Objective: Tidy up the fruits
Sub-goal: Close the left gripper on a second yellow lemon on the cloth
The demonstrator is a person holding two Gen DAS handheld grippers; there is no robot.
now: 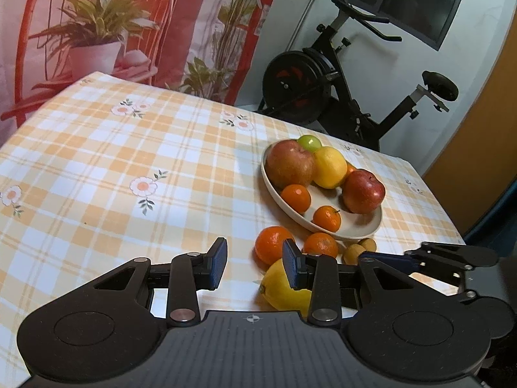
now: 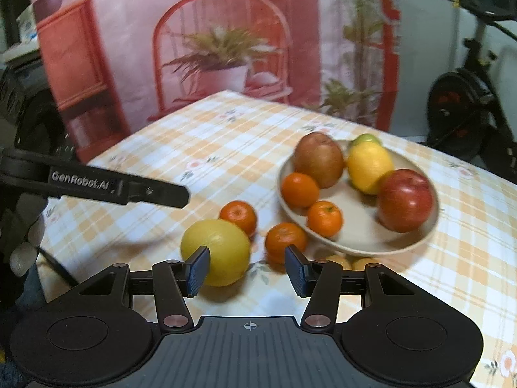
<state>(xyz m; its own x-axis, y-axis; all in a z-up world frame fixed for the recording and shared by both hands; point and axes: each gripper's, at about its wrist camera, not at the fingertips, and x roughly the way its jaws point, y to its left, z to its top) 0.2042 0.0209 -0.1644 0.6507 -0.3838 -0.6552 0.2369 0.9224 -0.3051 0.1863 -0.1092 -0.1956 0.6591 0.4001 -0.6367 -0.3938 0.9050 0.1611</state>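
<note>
Yellow and loose on the checked tablecloth [image 2: 226, 148], the lemon [image 2: 216, 252] lies just short of the beige bowl [image 2: 371, 247], with two mandarins [image 2: 238, 216] and small brownish fruits [image 1: 353, 253] beside it. Inside that bowl you have two apples [image 2: 405, 199], a second lemon [image 2: 368, 169], two more mandarins [image 2: 324, 219] and a green fruit [image 1: 309, 143]. Your right gripper [image 2: 247, 270] stands apart and empty, one blue pad in front of the loose lemon; your left gripper [image 1: 255, 266] also shows a clear gap with nothing clamped.
</note>
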